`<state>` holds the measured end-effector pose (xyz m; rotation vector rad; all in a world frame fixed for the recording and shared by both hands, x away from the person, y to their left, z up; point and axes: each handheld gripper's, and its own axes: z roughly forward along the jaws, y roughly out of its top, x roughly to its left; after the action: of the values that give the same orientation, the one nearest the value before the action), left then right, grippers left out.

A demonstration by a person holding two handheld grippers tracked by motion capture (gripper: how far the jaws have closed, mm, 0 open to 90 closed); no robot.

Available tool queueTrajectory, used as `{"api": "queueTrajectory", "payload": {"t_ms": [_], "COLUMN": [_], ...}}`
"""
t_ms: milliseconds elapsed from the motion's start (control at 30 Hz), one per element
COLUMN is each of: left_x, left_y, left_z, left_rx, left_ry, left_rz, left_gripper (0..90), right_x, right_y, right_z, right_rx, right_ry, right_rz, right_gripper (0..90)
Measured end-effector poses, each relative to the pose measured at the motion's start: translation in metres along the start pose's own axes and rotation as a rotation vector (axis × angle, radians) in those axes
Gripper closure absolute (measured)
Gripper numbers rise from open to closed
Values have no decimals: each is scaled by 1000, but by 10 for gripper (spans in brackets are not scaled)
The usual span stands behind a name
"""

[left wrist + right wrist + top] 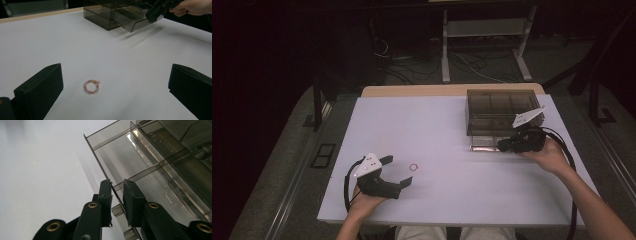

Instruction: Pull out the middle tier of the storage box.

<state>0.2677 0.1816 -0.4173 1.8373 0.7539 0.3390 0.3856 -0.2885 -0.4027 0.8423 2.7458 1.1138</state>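
Note:
A small ring of pink and gold beads lies flat on the white table. My left gripper rests open just left of it. In the left gripper view the bead ring sits on the table between the two wide-apart jaws of that gripper, touching neither. At the back right stands a smoky clear drawer box with its lowest drawer pulled out. My right gripper is shut on that drawer's front wall. In the right gripper view the gripper pinches the thin front wall of the drawer, which looks bare inside.
The box has several compartments under a dark lid. A wooden strip runs along the table's far edge. On the floor beyond it stand a white stand and loose cables. Each gripper trails a black cable.

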Motion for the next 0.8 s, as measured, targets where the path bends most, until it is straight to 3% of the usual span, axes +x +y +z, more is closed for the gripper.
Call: {"api": "queueTrajectory", "payload": {"t_ms": [800], "left_x": [-3], "left_y": [0], "left_z": [0], "left_rx": [-9], "left_ry": [-18], "left_rz": [-1], "left_gripper": [0], "right_x": [17], "right_y": [10], "right_z": [-19], "right_rx": [-72], "right_ry": [-78], "right_rz": [77], "right_gripper": [549]}}
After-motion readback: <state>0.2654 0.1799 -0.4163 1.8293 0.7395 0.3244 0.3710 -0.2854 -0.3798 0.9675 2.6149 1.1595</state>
